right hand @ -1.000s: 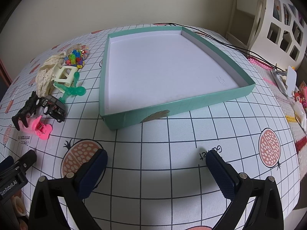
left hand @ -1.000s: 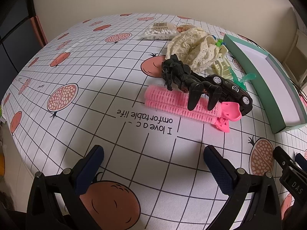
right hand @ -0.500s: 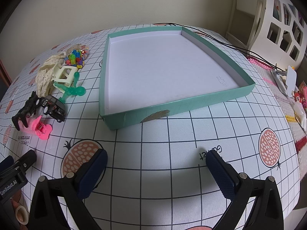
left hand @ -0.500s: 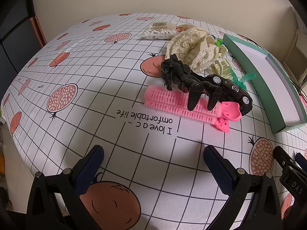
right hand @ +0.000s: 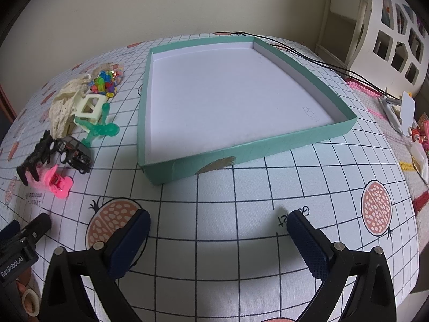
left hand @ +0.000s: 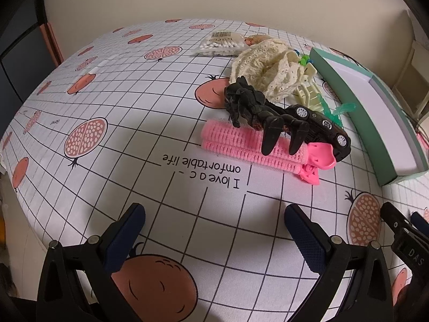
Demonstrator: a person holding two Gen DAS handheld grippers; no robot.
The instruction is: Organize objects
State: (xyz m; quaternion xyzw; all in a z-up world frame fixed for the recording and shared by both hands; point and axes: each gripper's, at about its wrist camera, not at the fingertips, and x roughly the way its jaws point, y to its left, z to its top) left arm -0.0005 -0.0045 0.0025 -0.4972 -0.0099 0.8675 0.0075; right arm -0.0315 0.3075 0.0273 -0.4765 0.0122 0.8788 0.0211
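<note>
The left tongs (left hand: 214, 230) are hovering spread and empty over the near edge of the desk (left hand: 107, 86), pointing at a tangled heap toward the far right corner. At the heap's left, two pink hair rollers (left hand: 241, 145) are lying side by side, and a black toy figure (left hand: 254, 110) is sprawling across them with its legs hanging over. A pinch on the rollers is likely to be dragging the figure along or tipping it off. Just to the right, a black toy car (left hand: 321, 128) is resting against the figure and on a pink clip (left hand: 319, 158), so lifting either neighbour may be setting the car rolling. Behind them a cream lace cloth (left hand: 268, 72) is lying bunched over a cream plastic piece (left hand: 308, 94), and it could be snagging on what sits beside it. Farther right the green tray (right hand: 241, 158) is sitting empty, its near wall standing between heap and floor; a low carry might be catching on it. The right tongs (right hand: 217, 230) are waiting spread and empty before that wall.
</note>
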